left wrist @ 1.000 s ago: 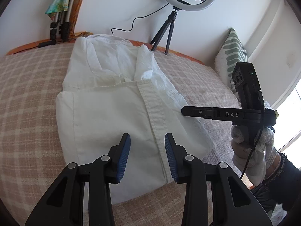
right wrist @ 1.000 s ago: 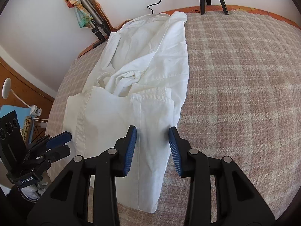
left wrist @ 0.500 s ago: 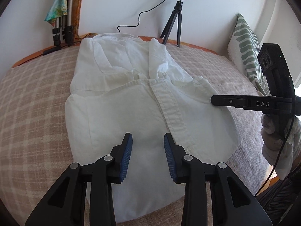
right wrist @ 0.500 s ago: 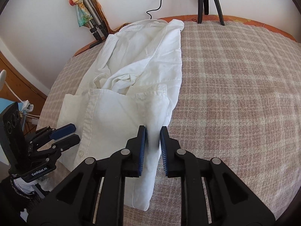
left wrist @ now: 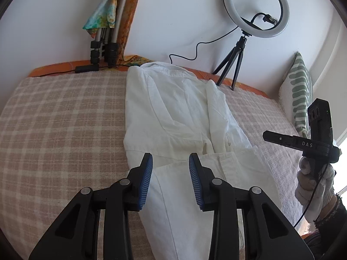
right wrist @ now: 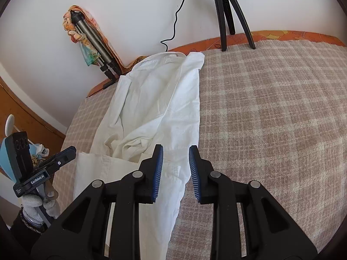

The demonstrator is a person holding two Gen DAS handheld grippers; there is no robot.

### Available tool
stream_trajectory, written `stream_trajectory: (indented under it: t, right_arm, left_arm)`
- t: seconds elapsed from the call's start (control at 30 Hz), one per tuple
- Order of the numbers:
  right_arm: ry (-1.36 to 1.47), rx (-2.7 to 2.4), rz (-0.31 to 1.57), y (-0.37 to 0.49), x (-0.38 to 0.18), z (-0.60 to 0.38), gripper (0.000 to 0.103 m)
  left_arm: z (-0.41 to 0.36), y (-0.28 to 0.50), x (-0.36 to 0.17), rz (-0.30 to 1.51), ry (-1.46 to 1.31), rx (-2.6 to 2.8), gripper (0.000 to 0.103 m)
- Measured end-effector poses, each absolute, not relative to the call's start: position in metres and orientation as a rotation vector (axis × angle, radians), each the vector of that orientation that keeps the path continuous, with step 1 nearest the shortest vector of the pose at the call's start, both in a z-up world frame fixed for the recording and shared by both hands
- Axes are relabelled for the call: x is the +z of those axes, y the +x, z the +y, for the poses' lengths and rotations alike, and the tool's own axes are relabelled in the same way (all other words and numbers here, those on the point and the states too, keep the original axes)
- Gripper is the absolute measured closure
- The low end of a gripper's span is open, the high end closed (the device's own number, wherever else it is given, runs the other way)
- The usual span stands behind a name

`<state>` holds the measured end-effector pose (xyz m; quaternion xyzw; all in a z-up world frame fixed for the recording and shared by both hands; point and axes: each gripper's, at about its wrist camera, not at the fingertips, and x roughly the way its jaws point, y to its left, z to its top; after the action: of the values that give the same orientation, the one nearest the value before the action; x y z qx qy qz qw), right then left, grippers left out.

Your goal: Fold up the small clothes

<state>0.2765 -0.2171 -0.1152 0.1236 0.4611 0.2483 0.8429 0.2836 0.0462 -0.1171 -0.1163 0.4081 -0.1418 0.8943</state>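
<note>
the white shirt [left wrist: 177,112] lies stretched out on the checked blanket [left wrist: 60,125], its long axis running straight away from both tongs toward the wall, collar end far, folded-over hem end near. the lower part is already doubled back over the body, so a crosswise fold edge sits just ahead of the tips.

the left tongs [left wrist: 170,162] hang over the shirt's left border, with the folded flap between and below the blue pads; the jaws stand partly apart and grip nothing. the right tongs [right wrist: 176,153] hang over the shirt's right edge, the right pad over bare blanket and the left pad over cloth. their jaws have just been opening again after a squeeze, and no cloth is pinched between them; they stand fairly narrow.

so the shirt lies ahead of and under both, each tool at its own long side, roughly level with each other. neither is clearly nearer the fold edge. the next fold, as i judge it, turns on catching the near folded end at both sides and carrying it away along that long axis, toward the collar.
</note>
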Motion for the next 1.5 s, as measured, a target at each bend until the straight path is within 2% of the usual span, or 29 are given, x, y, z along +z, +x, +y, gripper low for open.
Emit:
stream_trajectory:
  t: [0.27,0.7,1.13,1.2,1.23,1.27,1.33,1.5]
  right_arm:
    - [0.289,0.514,0.985,0.337,-0.131,-0.219,0.077]
    - [0.544,0.598,1.072,0.469,-0.171,-0.215,0.077]
    - [0.476,0.656,1.062,0.503,-0.177,-0.182,0.077]
    - [0.471,0.668,1.067,0.504,-0.178,-0.179,0.079]
    - [0.464,0.668,1.07,0.504,-0.178,-0.177,0.086]
    - [0.454,0.664,1.073,0.505,-0.178,-0.175,0.09]
    - [0.431,0.653,1.07,0.504,-0.176,-0.172,0.093]
    - [0.392,0.653,1.019,0.497,-0.156,-0.169,0.097]
  left_arm:
    - [0.079,0.344,-0.133,0.891,-0.288,-0.278,0.07]
    - [0.101,0.431,-0.165,0.943,-0.488,-0.357,0.07]
    - [0.105,0.494,-0.177,0.909,-0.587,-0.394,0.07]
    - [0.1,0.497,-0.176,0.904,-0.561,-0.389,0.073]
    - [0.098,0.499,-0.176,0.905,-0.551,-0.383,0.074]
    - [0.096,0.501,-0.176,0.912,-0.545,-0.383,0.086]
    - [0.093,0.503,-0.176,0.924,-0.53,-0.365,0.095]
    - [0.09,0.494,-0.162,0.868,-0.497,-0.37,0.098]
